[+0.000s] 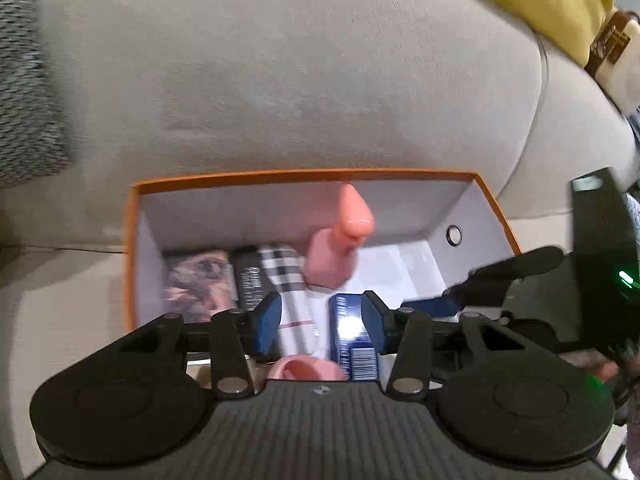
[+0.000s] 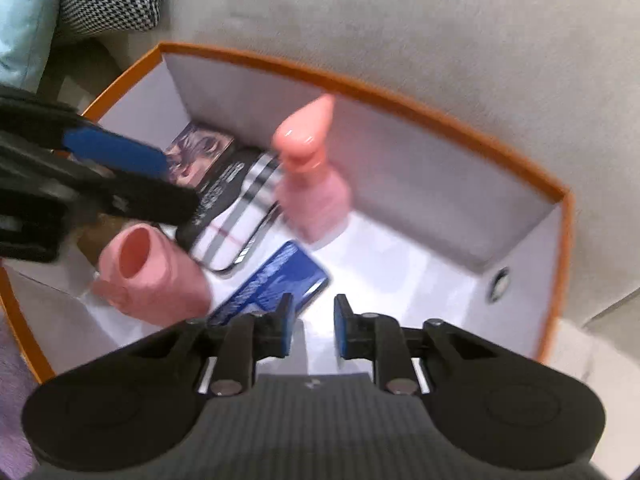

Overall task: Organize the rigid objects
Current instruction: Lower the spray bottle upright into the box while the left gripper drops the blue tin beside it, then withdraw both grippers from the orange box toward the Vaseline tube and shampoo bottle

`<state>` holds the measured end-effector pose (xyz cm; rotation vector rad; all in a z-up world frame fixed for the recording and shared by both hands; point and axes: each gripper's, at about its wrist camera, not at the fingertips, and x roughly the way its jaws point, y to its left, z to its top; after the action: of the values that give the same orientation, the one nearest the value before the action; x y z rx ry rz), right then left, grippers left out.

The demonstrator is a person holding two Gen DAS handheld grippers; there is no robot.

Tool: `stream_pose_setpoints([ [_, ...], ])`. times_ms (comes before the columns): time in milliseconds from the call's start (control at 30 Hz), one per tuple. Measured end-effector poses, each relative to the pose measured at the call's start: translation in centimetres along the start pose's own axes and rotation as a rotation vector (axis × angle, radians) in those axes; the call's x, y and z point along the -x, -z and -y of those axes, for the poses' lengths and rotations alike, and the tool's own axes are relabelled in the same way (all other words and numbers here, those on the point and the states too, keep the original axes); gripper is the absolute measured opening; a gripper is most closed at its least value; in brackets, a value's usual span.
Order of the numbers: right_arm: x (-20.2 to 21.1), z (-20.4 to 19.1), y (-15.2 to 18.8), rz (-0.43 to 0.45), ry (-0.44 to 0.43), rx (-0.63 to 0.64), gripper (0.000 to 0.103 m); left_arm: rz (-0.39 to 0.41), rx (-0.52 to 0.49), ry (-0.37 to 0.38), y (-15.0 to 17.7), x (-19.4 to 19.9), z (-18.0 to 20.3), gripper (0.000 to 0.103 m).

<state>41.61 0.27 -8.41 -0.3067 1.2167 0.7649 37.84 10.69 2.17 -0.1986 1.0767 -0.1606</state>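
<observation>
**Hard Things in the Orange Box**

The blue box [image 2: 276, 280] lies flat in the orange box [image 2: 558, 240], just ahead of the right hand-held gripper [image 2: 310, 322]. Its jaws stand a little apart, holding nothing. The left hand-held gripper [image 1: 320, 316] is apart too, empty.

The blue box looks light, stiff and shiny, maybe slippery. Pinch its long sides.

Only the right view shows the pink cup's [image 2: 156, 272] open mouth.

Both grippers point steeply down: the left gripper [image 1: 318, 322] with its jaws parted and nothing clamped, the right gripper [image 2: 311, 330] with jaws narrowly apart and empty, close at its right.
</observation>
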Motion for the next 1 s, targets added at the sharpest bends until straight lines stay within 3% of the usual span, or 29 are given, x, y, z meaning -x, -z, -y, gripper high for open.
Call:
stream_pose_setpoints([
  [167, -2.2, -0.6, -0.6, -0.081, 0.013, -0.060, 0.025, 0.059, 0.009, -0.023, 2.0, 1.3, -0.7, 0.050],
  [300, -2.6, -1.0, -1.1, -0.085, 0.002, -0.090, 0.024, 0.059, 0.024, -0.011, 3.1, 1.2, -1.3, 0.048],
  [800, -2.7, -2.1, -1.9, -0.029, 0.035, -0.095, 0.018, 0.100, 0.009, -0.002, 5.5, 2.6, -1.2, 0.047],
  [1000, 1.7, -2.6, -0.4, 0.072, 0.044, -0.093, 0.019, 0.165, -0.007, 0.029, 6.7, 4.9, -0.1, 0.046],
])
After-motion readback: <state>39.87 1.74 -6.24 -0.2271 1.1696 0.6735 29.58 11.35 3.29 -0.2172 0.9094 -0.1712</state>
